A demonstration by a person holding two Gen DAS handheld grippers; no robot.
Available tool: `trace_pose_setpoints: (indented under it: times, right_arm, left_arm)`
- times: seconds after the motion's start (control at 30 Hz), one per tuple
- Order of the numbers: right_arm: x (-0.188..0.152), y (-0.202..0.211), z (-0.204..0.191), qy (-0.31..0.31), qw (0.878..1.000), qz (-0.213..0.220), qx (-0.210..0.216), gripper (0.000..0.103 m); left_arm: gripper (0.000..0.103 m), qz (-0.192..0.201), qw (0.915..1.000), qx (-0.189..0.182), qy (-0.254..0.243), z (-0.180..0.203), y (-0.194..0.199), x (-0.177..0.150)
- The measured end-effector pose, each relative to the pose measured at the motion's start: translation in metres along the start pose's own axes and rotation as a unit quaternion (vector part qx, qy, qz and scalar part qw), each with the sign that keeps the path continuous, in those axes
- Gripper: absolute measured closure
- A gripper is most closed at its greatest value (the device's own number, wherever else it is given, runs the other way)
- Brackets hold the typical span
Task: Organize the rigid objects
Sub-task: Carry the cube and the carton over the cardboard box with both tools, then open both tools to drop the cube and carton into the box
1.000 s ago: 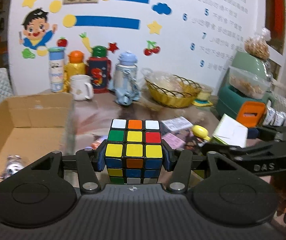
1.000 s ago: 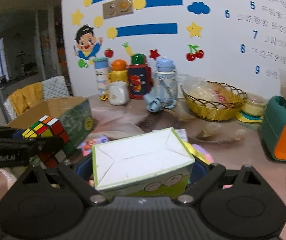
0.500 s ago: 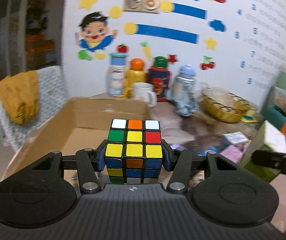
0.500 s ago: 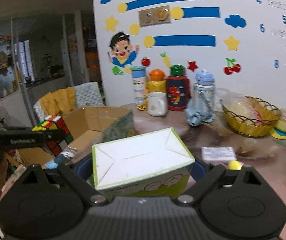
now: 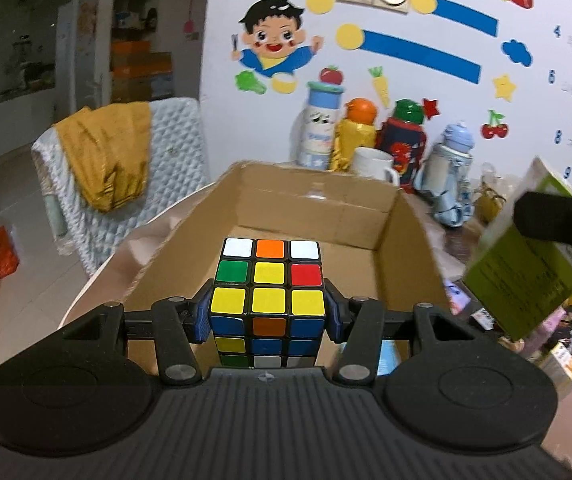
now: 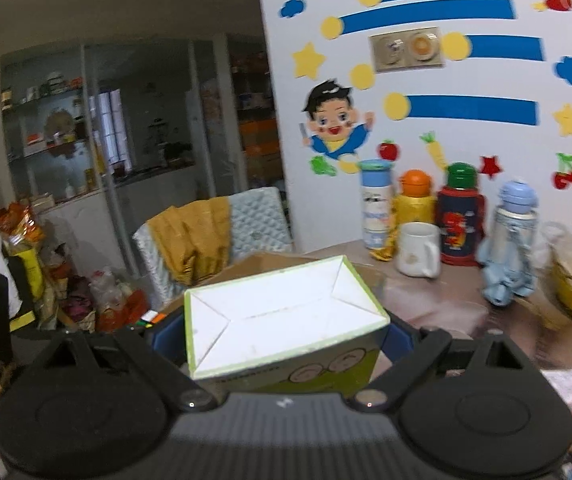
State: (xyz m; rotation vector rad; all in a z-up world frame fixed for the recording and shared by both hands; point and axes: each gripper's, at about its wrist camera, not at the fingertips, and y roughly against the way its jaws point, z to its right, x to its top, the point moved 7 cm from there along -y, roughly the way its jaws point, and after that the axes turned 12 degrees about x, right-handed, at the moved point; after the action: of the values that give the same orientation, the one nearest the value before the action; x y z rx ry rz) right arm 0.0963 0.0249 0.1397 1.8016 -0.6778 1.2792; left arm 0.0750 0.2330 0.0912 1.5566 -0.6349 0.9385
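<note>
Now the left gripper (image 5: 268, 316) clamps a multicoloured puzzle cube (image 5: 268, 284) between its blue pads, holding it above the open brown cardboard box (image 5: 413, 240) on the table. Meanwhile the right gripper (image 6: 282, 340) grips a green-and-white rectangular carton (image 6: 282, 316) (cartoon faces on its side), jaws spread wide across it, just beside the box's right wall in the left view. At the table's far edge, against the decorated wall, a white ceramic mug (image 6: 419, 249) stands in front of a row of children's water bottles (image 6: 459, 216).
</note>
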Motion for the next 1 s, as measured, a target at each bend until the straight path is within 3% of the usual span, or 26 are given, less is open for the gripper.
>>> trace_pose_setpoints:
  times: [0.57,0.77,1.0]
  right_arm:
    - [-0.007,-0.070,0.004,-0.018,0.999,-0.051,0.001,0.007]
    - [-0.008,-0.063,0.013,-0.055,0.998,-0.035,-0.009,0.003]
    - [0.005,-0.034,0.021,-0.058,0.998,0.010,-0.038,0.002]
  left_arm:
    - [0.040,-0.020,0.9996,0.022,0.003,0.000,-0.016,-0.012]
    - [0.022,-0.012,0.9995,0.029,0.003,-0.003,-0.011,-0.011]
    - [0.013,0.000,0.9994,0.035,0.005,-0.007,0.001,-0.005]
